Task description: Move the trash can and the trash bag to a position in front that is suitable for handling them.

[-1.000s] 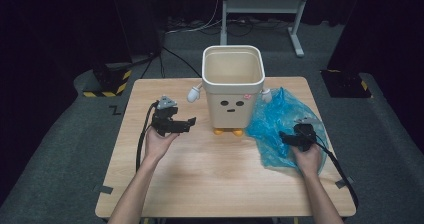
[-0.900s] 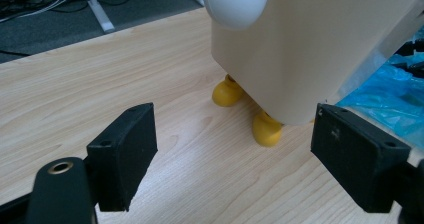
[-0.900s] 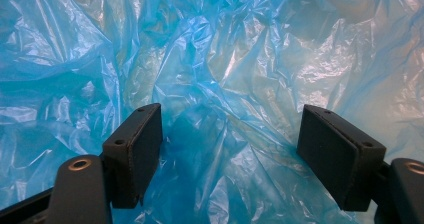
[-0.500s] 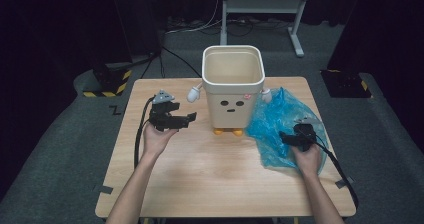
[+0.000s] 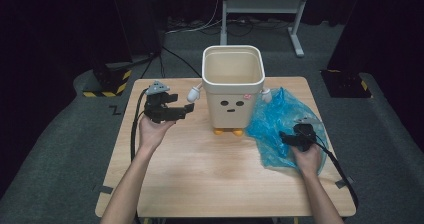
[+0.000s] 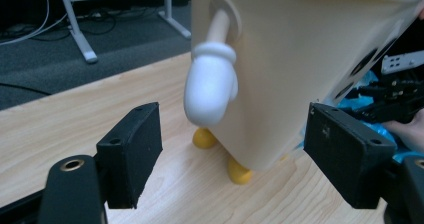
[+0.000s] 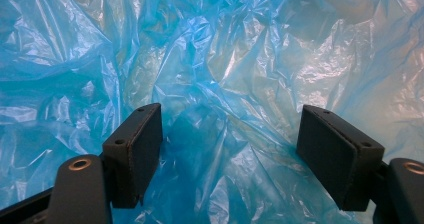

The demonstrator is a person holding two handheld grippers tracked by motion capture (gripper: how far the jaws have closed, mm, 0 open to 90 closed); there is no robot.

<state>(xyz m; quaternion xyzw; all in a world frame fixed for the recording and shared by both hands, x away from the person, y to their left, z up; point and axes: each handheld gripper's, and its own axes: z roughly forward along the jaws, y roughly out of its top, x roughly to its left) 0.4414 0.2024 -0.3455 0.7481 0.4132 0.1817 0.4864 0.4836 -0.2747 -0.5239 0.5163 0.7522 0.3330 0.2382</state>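
Note:
A cream bin [image 5: 232,91] with a drawn face, white mitten arms and yellow feet stands at the table's back middle. My left gripper [image 5: 187,107] hovers left of it, pointing at the bin's side. In the left gripper view the jaws [image 6: 235,151] stand wide, with the white mitten arm [image 6: 212,84] and the bin wall [image 6: 300,59] ahead of them. They have just been closing slightly, with nothing between them. My right gripper [image 5: 284,137] rests on a crumpled blue plastic bag [image 5: 272,119] right of the bin. It is open over the bag [image 7: 210,59] without pinching it.
The wooden table [image 5: 200,169] has bare room in front of the bin and along its near edge. Black cables trail from both grippers. A metal stand [image 5: 260,6] and dark equipment sit on the grey floor behind the table.
My left gripper has risen and come a little closer to the bin's white arm. The right gripper and the blue bag have stayed put.

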